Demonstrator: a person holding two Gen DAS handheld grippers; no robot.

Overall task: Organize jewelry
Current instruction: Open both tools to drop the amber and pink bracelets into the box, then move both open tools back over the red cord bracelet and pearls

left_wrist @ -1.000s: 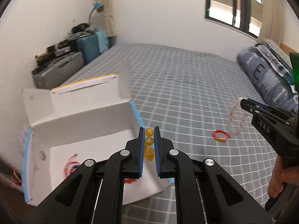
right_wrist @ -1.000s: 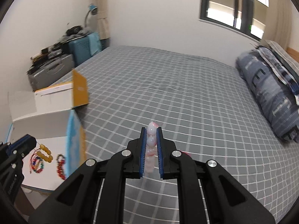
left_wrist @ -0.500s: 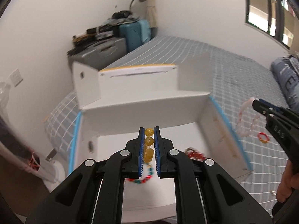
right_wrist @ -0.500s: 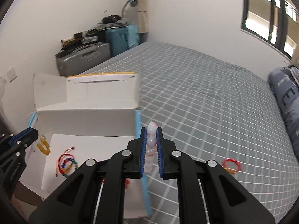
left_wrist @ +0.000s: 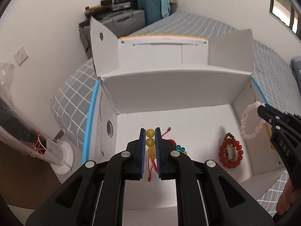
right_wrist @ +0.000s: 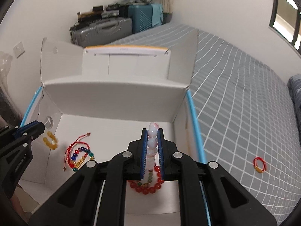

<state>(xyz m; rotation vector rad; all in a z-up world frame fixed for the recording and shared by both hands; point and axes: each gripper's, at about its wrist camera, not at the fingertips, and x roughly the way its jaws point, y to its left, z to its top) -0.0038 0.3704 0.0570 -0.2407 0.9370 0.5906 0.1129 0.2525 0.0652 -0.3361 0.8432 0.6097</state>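
both tools have been carried from above the bed to above the open white box (left_wrist: 169, 94) since a second ago, and the box floor is now seen below each of them.

the left tool (left_wrist: 150, 137) is closed on the yellow bead bracelet (left_wrist: 150, 141), whose beads are stacked between the blue pads (left_wrist: 143, 150); in the right wrist view this bracelet (right_wrist: 50, 140) is seen hanging as a loop from the left tool (right_wrist: 35, 129) near the box's left wall. the right tool (right_wrist: 152, 141) is closed on the pink bead bracelet (right_wrist: 152, 143); in the left wrist view the same bracelet (left_wrist: 251, 121) is seen as a full ring hanging from the right tool (left_wrist: 263, 109) by the box's right wall.

on the box floor a red bead bracelet (left_wrist: 231, 154) is seen whole in the left wrist view, with a brownish beaded ring lying within it, while in the right wrist view it (right_wrist: 148, 187) is partly covered by the tool. a red cord bracelet with rainbow beads (right_wrist: 80, 155) is laid out plainly in the right wrist view; in the left wrist view it (left_wrist: 177, 146) is mostly hidden behind the tool.

only the right wrist view shows a small red cord bracelet (right_wrist: 260, 164) lying on the grey checked bed (right_wrist: 244, 94), well apart from the box. suitcases (right_wrist: 105, 28) are stacked by the far wall.
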